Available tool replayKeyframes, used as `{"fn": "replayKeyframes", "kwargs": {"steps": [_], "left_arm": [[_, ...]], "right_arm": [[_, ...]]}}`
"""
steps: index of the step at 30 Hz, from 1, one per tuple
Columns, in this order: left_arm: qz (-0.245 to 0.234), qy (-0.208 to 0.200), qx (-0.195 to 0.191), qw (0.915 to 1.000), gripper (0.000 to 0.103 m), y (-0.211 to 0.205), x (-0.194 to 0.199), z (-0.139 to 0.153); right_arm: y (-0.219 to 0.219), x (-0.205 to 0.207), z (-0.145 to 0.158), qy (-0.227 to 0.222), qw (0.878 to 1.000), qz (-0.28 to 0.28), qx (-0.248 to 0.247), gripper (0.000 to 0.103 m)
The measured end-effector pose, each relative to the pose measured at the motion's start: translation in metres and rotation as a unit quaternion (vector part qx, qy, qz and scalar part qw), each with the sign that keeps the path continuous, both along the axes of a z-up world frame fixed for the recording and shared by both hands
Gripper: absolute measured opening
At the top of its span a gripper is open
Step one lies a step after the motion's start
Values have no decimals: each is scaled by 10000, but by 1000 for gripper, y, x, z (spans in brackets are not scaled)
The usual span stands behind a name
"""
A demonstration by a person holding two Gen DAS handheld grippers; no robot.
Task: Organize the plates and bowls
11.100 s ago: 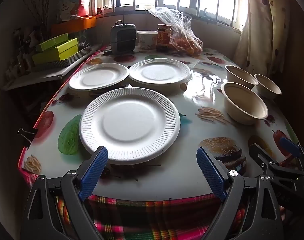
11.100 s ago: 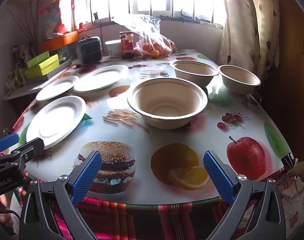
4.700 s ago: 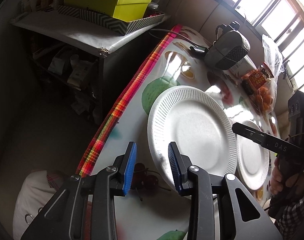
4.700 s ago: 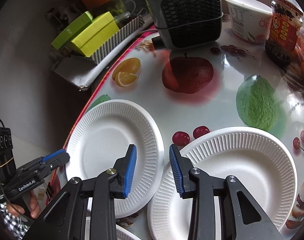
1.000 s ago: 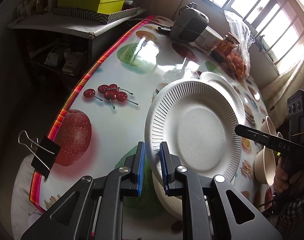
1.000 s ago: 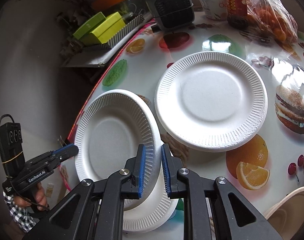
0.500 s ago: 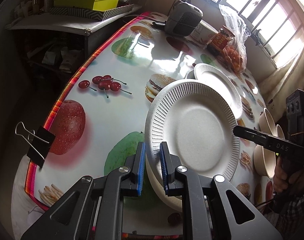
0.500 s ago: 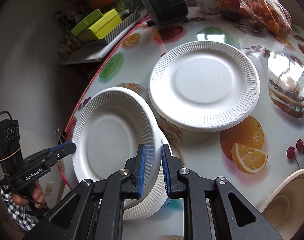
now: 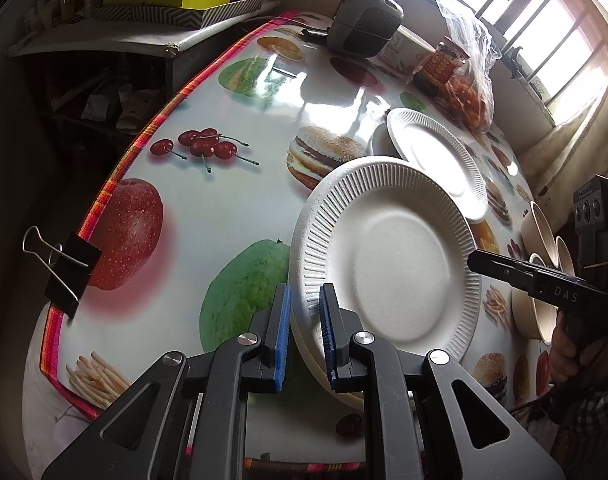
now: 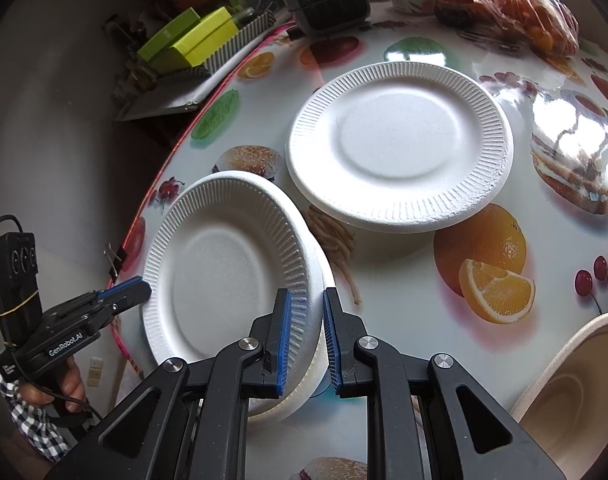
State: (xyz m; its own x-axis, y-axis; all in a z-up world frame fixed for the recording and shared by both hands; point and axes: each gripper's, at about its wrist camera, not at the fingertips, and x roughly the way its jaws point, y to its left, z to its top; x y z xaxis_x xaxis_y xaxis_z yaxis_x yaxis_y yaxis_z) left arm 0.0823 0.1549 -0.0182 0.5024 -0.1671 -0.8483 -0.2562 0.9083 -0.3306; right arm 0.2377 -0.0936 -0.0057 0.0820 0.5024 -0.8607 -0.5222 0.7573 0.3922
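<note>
Both grippers clamp the same white paper plate by opposite edges: the left gripper (image 9: 306, 332) has its blue pads pinched narrow on the ribbed rim nearest it, and the right gripper (image 10: 307, 334) is closed just as tight on the far side of that rim. This held plate (image 9: 384, 260) is tilted, hanging just above a second plate (image 10: 304, 392) that lies flat on the surface (image 9: 223, 208) near its front edge, and only a crescent of that lower plate shows beneath it.

My guess is that the danger lies in the two-sided hold. Thin paper bends easily, so if the hands drift apart or twist against each other, the rim could crease or slip from a pad. Letting go unevenly could tip the plate so it lands askew, overhanging the lower one, or slides toward the surface's edge close by. A third plate (image 10: 400, 146) lies flat further back, well clear of both grippers, and beige bowls (image 9: 540, 232) sit off to the right, one (image 10: 576, 396) just beside the right gripper, where a careless swing could knock it.
</note>
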Motion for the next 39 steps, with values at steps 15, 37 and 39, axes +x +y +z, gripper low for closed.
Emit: {"fn": "replayKeyframes", "kwargs": {"steps": [15, 37, 39], "left_arm": [[-33, 91, 10, 10000, 15, -2, 0, -5], [-36, 86, 25, 10000, 16, -2, 1, -5], [-40, 82, 41, 10000, 16, -3, 1, -4]], "right_arm": [[2, -3, -8, 9, 9999, 58, -137, 17], [3, -5, -7, -83, 9997, 98, -220, 18], [3, -6, -6, -84, 9997, 101, -223, 19]]}}
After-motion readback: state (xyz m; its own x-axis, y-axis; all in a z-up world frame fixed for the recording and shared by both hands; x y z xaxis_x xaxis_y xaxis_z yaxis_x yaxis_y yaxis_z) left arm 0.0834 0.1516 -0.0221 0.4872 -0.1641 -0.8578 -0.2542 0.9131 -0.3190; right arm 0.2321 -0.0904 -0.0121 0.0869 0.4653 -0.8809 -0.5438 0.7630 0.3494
